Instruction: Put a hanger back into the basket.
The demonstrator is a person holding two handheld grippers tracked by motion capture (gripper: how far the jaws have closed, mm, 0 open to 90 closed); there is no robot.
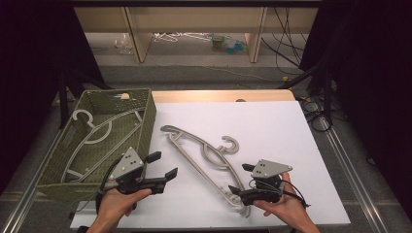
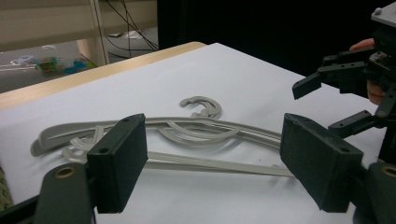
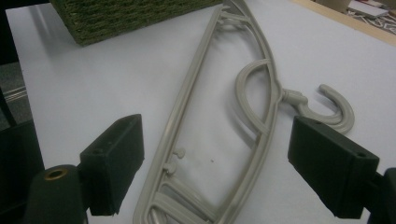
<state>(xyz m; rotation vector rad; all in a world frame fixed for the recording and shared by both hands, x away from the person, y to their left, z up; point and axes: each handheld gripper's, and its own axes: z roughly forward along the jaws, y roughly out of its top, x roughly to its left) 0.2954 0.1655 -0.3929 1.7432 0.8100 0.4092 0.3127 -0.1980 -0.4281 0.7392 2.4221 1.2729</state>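
Between both grippers, on the white table [image 1: 272, 126], a grey hanger [image 1: 201, 155] is laid flat, unmarked. Left of the left gripper [image 1: 163, 167] a woven basket [image 1: 145, 121] is set. Both the left and right gripper [image 1: 241, 178] are held wide open, empty.

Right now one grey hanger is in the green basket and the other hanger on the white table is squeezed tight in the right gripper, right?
Not quite. The right gripper isn't squeezing the hanger on the table: the right gripper view shows its jaws wide open on either side of it, touching nothing. The rest holds: the other hanger lies in the green basket.
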